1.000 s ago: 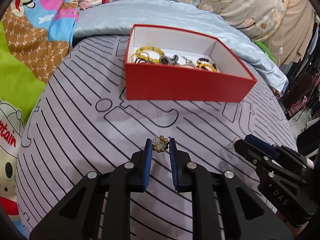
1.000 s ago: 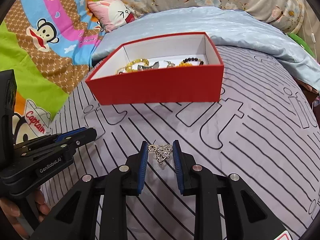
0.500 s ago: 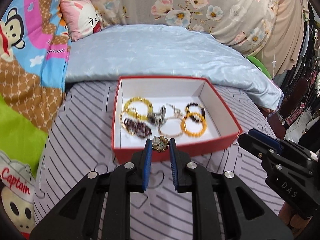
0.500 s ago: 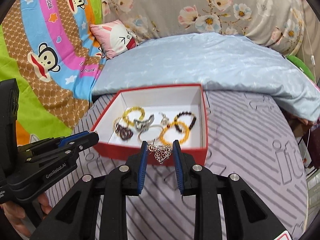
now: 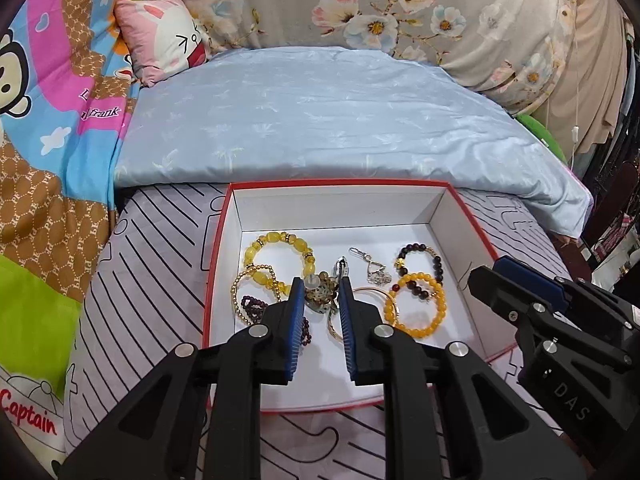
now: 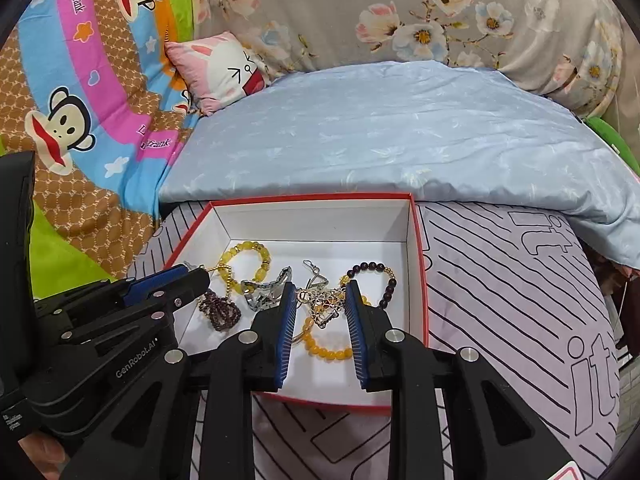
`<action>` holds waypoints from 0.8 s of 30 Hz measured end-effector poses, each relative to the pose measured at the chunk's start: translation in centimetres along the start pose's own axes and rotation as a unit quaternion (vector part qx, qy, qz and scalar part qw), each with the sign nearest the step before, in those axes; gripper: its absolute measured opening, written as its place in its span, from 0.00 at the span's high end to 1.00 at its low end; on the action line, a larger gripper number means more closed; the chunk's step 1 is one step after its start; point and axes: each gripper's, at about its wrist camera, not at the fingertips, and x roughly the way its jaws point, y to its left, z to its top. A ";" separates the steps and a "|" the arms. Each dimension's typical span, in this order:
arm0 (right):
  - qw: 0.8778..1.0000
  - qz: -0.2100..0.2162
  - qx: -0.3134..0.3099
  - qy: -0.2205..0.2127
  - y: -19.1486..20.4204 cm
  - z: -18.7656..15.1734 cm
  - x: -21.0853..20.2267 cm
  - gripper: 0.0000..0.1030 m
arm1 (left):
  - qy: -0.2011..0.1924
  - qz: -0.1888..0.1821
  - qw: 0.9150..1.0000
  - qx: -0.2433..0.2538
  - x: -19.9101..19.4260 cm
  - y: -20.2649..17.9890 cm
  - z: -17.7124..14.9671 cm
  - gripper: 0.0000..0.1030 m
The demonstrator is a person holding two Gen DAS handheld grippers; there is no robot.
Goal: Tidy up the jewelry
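Observation:
A red box [image 5: 218,248] with a white inside lies on the striped bed cover and holds several bead bracelets, among them a yellow one [image 5: 280,248] and an orange one [image 5: 420,308]. My left gripper [image 5: 320,296] hovers over the box, its jaws closed on a gold flower brooch [image 5: 318,294]. My right gripper [image 6: 322,300] also hovers over the box [image 6: 418,280], jaws closed on a silver chain [image 6: 324,304]. Each gripper shows in the other's view, the right one [image 5: 520,292] at the right and the left one [image 6: 160,284] at the left.
A folded pale blue quilt [image 5: 320,120] lies just behind the box. A pink cartoon pillow [image 5: 164,48] and floral bedding [image 5: 440,12] are at the back. The bed's right edge drops off near hanging clothes [image 5: 616,200].
Both grippers rose from the bed cover with their pieces and moved forward, from in front of the box to over its inside.

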 end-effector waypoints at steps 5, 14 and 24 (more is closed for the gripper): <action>1.000 -0.004 0.002 0.010 -0.2 -0.1 1.7 0.77 | 0.005 0.004 1.000 0.000 1.4 -0.1 0.2 0.84; 1.000 -0.010 0.005 0.020 -0.3 -0.1 3.7 0.76 | 0.011 0.012 1.000 0.004 3.1 -0.3 0.5 0.84; 1.000 -0.022 0.001 0.009 0.2 0.0 3.4 0.61 | 0.004 0.030 1.000 0.002 2.9 -0.2 0.5 0.61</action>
